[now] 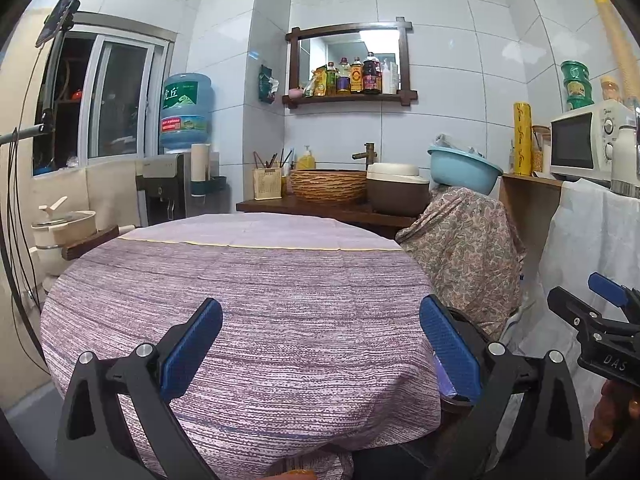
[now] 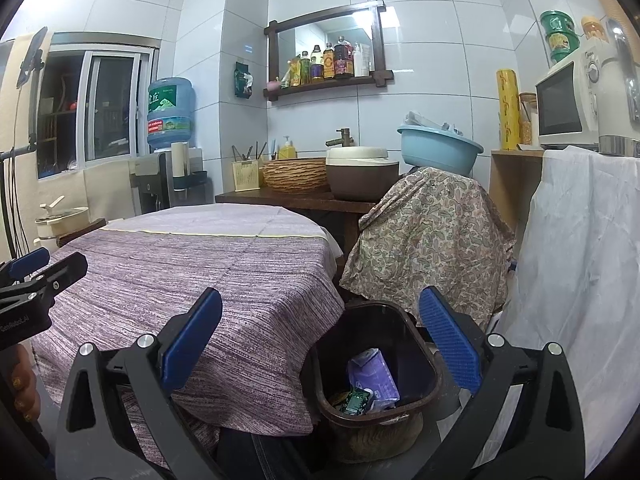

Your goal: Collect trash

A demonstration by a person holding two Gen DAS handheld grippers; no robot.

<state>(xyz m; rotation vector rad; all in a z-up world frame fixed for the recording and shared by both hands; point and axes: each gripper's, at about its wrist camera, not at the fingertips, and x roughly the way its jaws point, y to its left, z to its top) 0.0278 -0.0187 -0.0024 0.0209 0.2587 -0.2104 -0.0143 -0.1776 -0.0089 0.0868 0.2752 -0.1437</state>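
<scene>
Hovering over the cloth-covered counter (image 1: 248, 304), the left gripper (image 1: 320, 348) has its blue pads spread wide with nothing between them. The cloth ahead of it shows no trash at all, which suggests the counter is already cleared and this gripper is simply held level and idle above it. Far ahead of it, beyond the counter, stand a water jug (image 1: 186, 110), a woven basket (image 1: 328, 185) and a blue basin (image 1: 464, 168) on a draped stand, none of them part of the job.

Off to its right, the right gripper (image 2: 320, 346) is likewise spread and empty. It sits past the counter's edge, tilted down over the bin (image 2: 376, 364), which stands on the floor just beside the counter and directly below and between its pads. That placement makes sense as a drop position: anything let go here would fall straight into the bin. Inside the bin lie a purple wrapper (image 2: 374, 376) and a small green packet (image 2: 356, 402), resting against the bottom and near wall. My judgement is that the collecting is at or near its end.

To the right of this gripper hangs a white cloth (image 2: 580, 260) below a microwave (image 2: 564, 104).
</scene>
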